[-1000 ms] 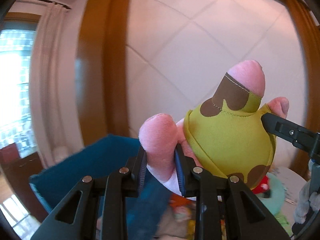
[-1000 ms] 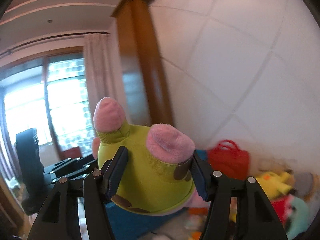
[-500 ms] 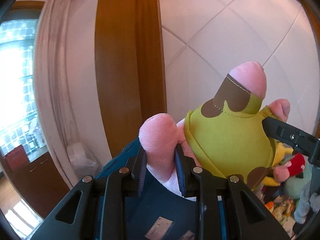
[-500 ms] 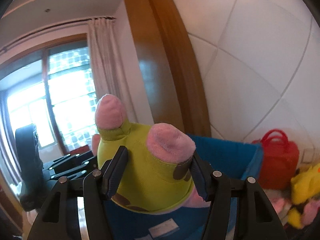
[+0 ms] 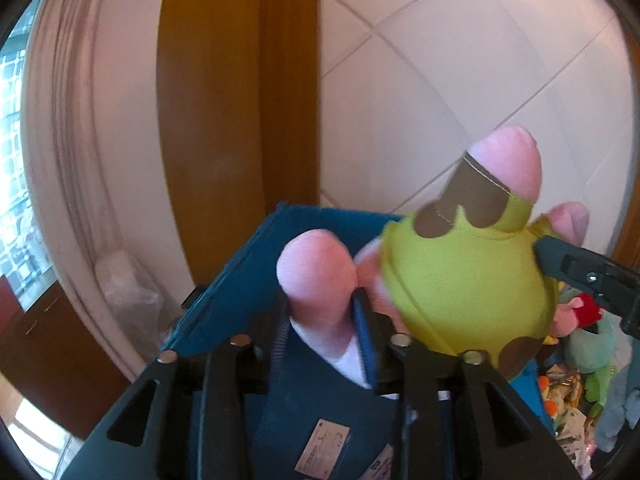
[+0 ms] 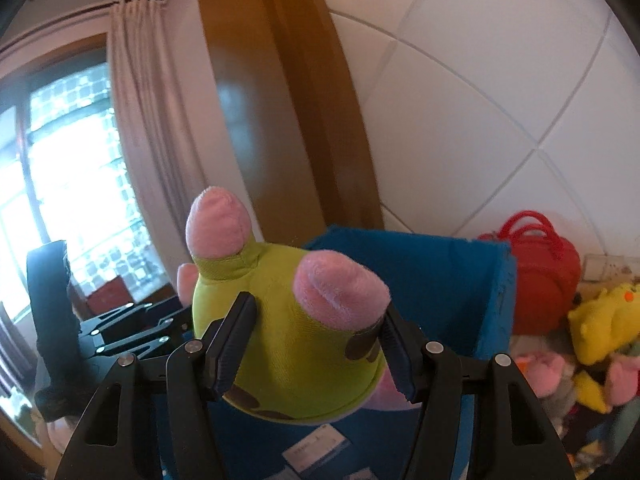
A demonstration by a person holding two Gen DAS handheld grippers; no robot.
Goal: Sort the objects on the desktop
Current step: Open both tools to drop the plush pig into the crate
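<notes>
The plush toy [image 6: 288,340] is gripped by both the left gripper [image 5: 320,320] and right gripper [image 6: 316,344] above the blue bin [image 6: 440,280], where it should be lowered well inside before both are opened together.

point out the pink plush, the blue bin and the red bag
pink plush [image 6: 292,344]: right wrist view, green shorts.
blue bin [image 6: 432,280]: right wrist view, inner back wall.
red bag [image 6: 544,276]: right wrist view, front of body.
</notes>
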